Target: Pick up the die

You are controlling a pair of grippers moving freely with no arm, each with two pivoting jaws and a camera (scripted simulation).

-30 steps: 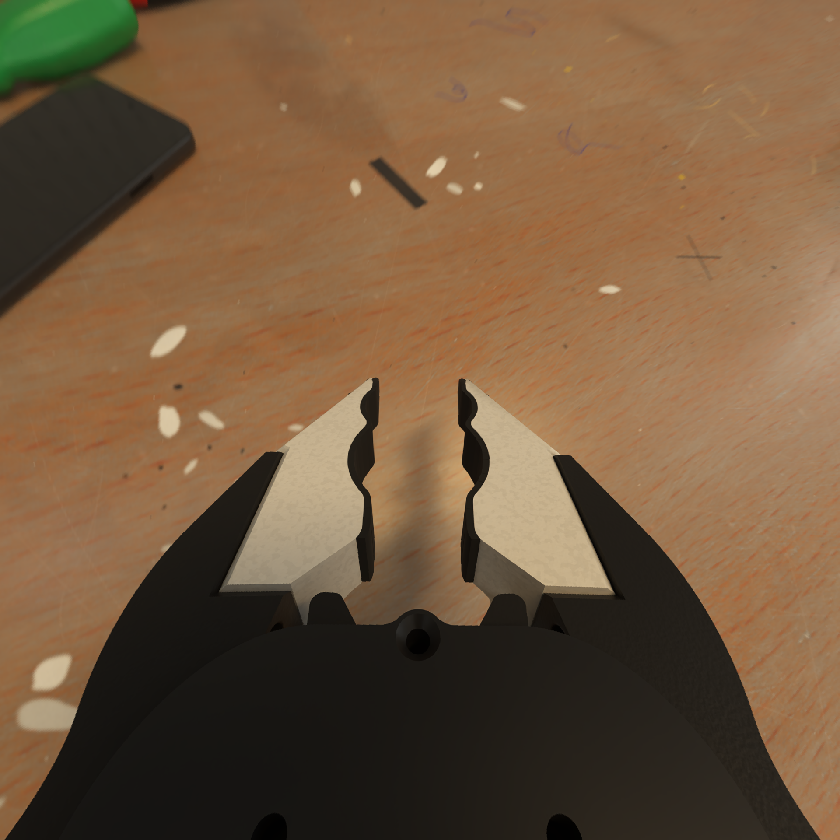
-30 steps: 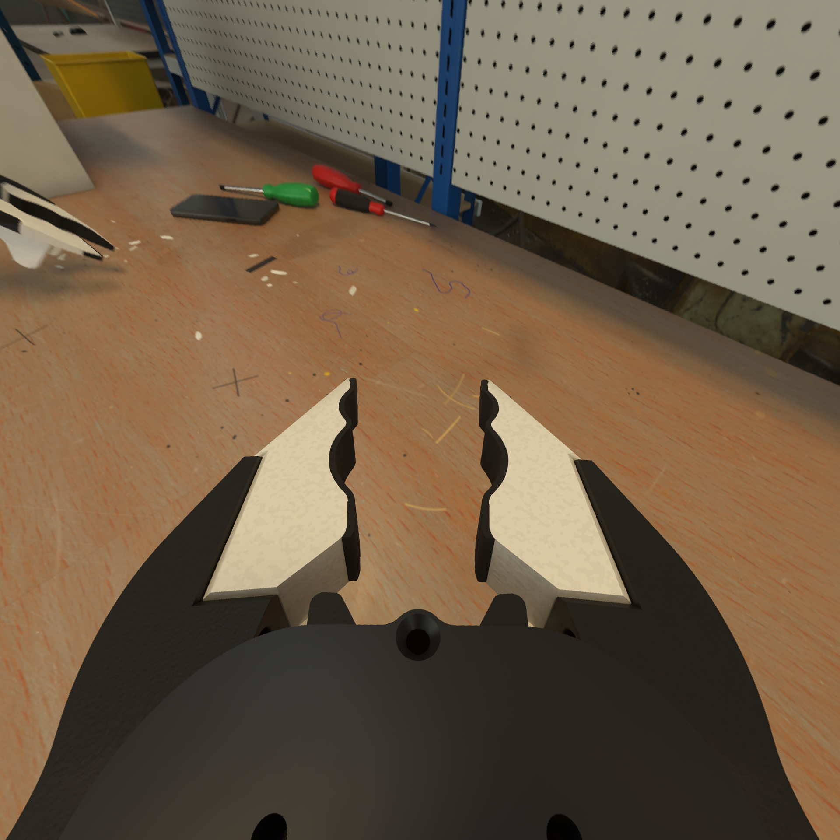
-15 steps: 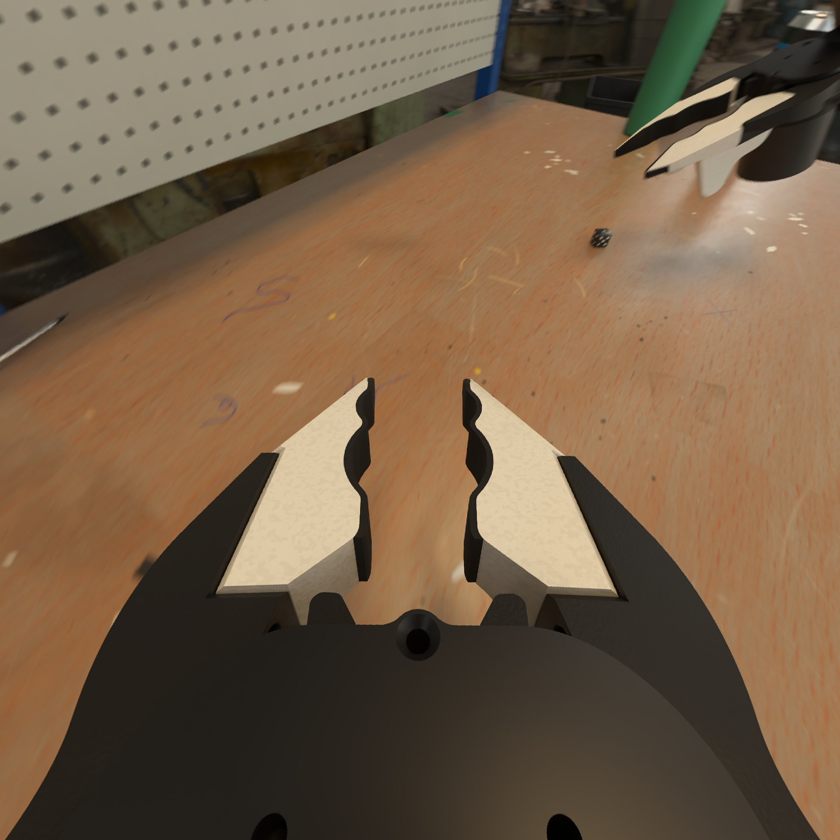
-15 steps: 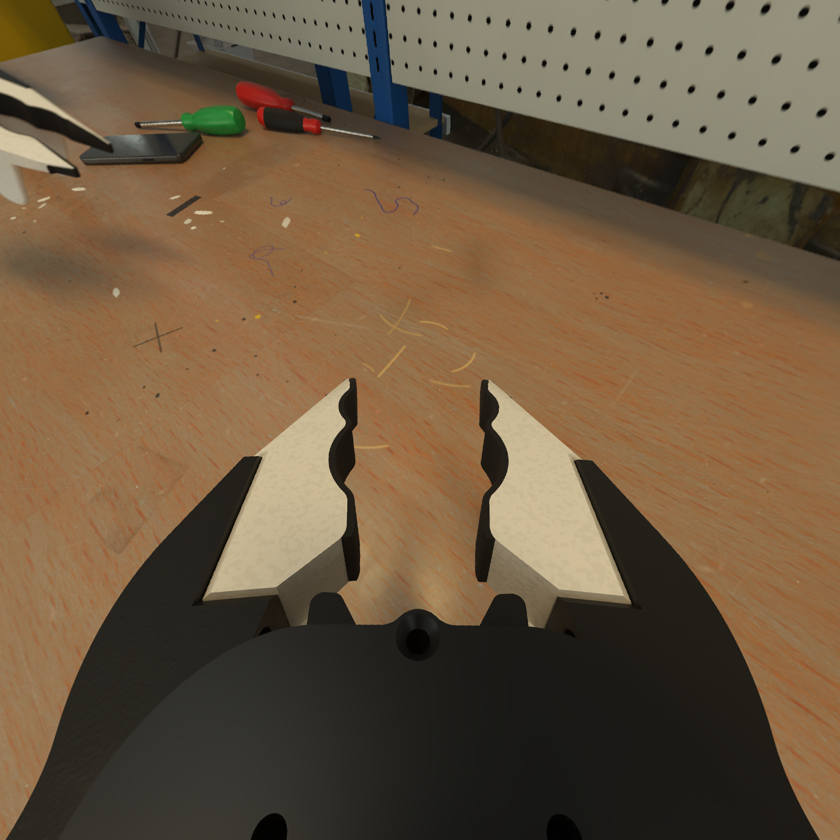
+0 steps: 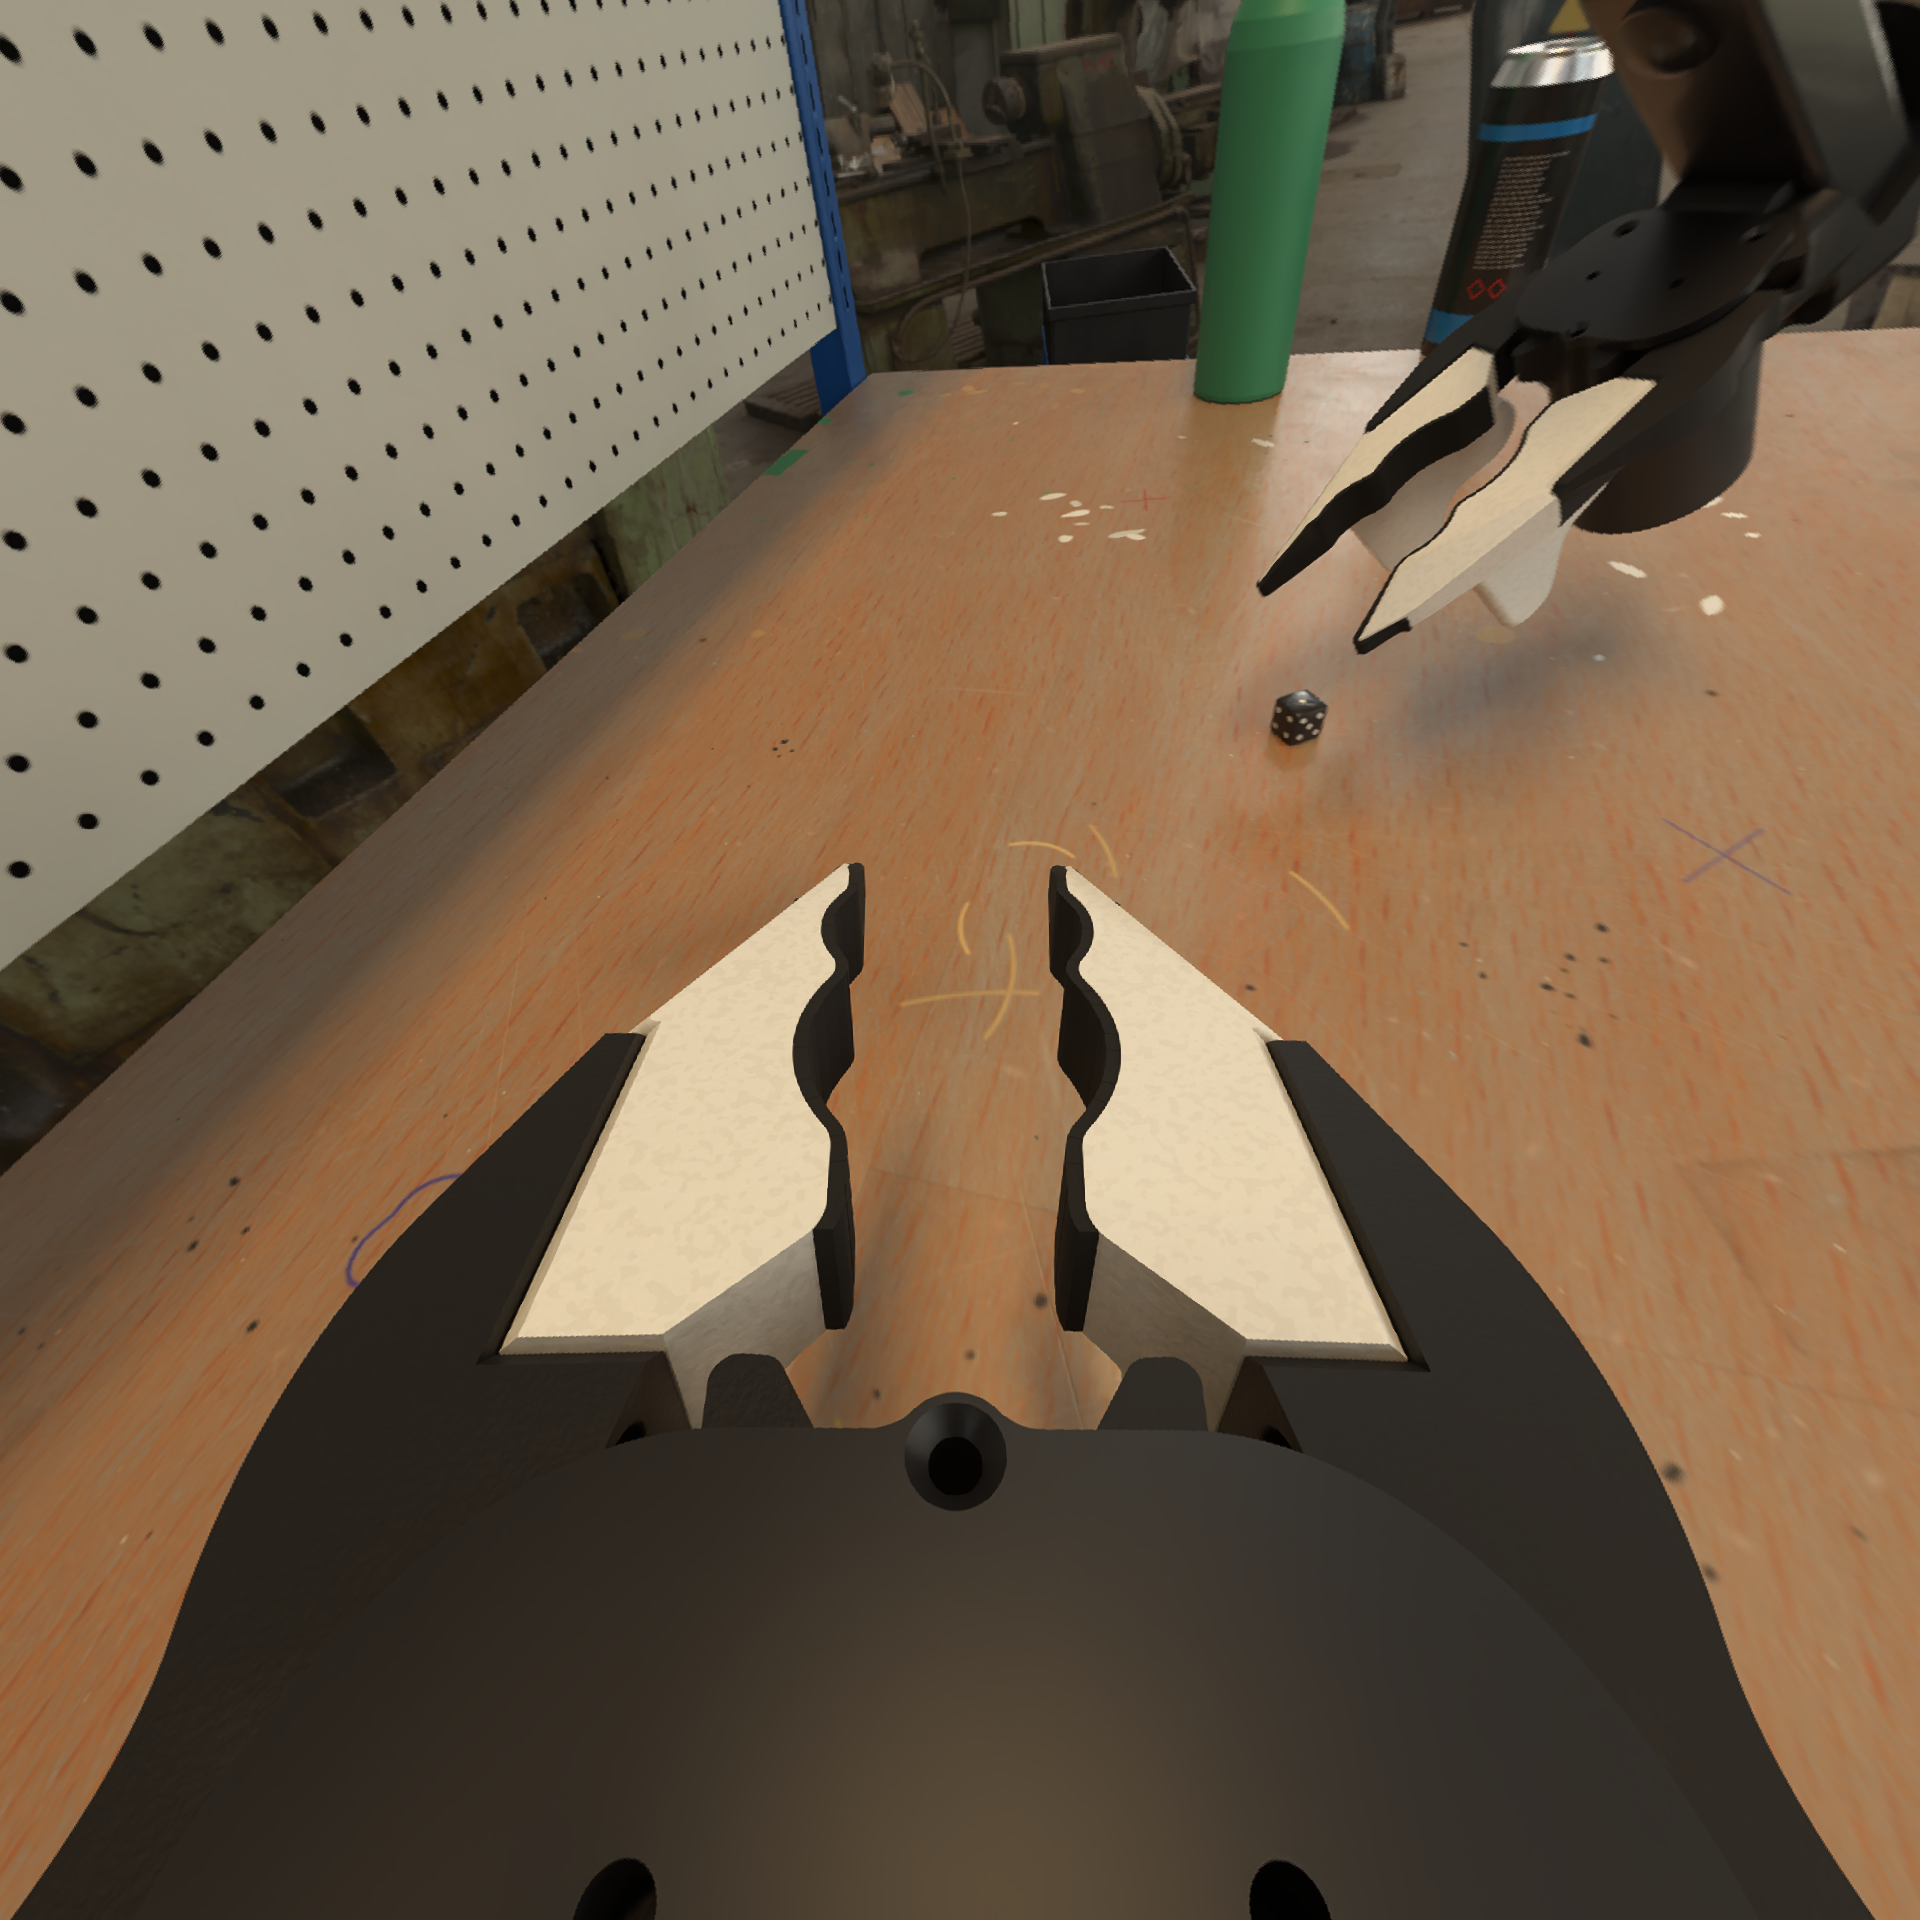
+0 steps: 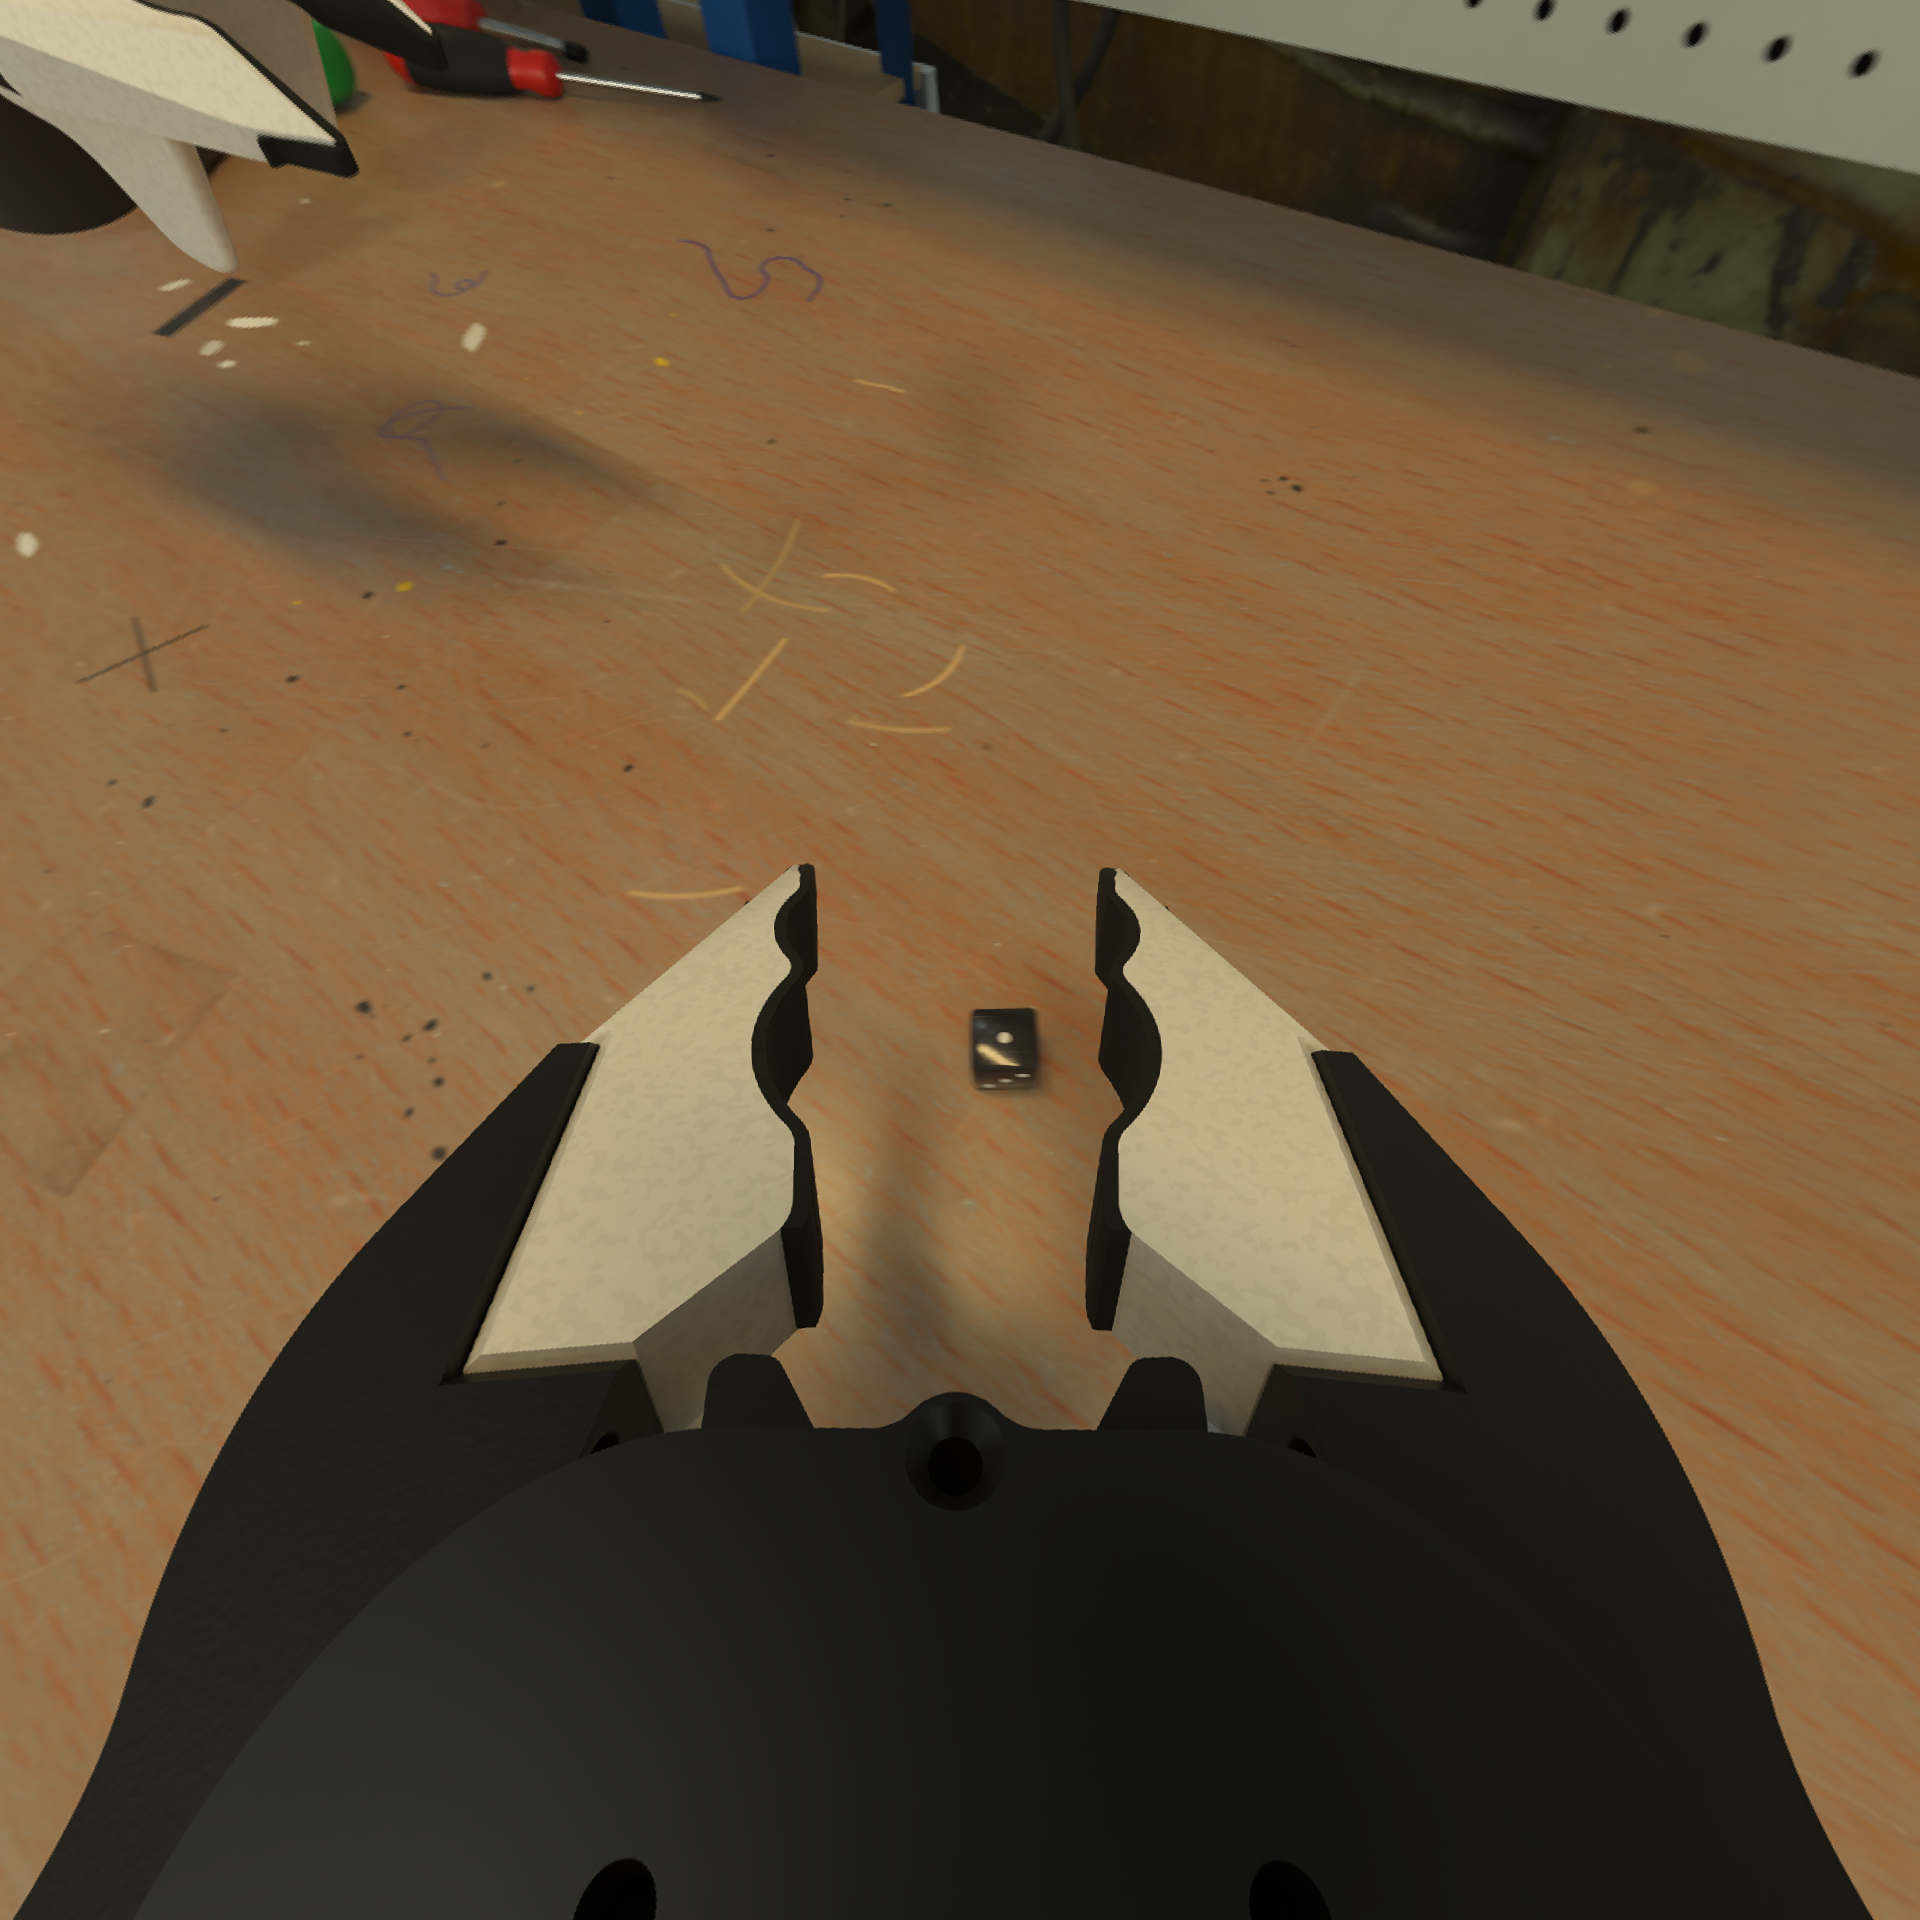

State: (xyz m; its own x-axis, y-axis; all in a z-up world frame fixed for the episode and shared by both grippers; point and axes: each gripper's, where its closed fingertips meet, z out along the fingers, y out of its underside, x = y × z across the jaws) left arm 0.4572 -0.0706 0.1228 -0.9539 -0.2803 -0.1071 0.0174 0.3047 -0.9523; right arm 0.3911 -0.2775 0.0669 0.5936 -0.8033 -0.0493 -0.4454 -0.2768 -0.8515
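Note:
The die [image 6: 1004,1049] is a small black cube with white pips, lying on the wooden bench. In the right wrist view it sits between the fingers of my right gripper [image 6: 956,883], nearer the right finger, touching neither. The right gripper is open and hovers above the die; in the left wrist view it [image 5: 1314,618] hangs tilted down just above and behind the die [image 5: 1298,717]. My left gripper [image 5: 954,878] is open and empty, well short of the die and to its left.
A pegboard wall [image 5: 364,312] runs along the bench's far edge. A green bottle [image 5: 1257,197] and a dark can [image 5: 1527,166] stand at the bench end. Red-handled screwdrivers [image 6: 499,62] lie far off. The left gripper's fingers [image 6: 156,94] show at the upper left.
The left gripper has swung round from looking down at the phone to looking along the bench. The right gripper has tipped down and forward, bringing the die between its fingers.

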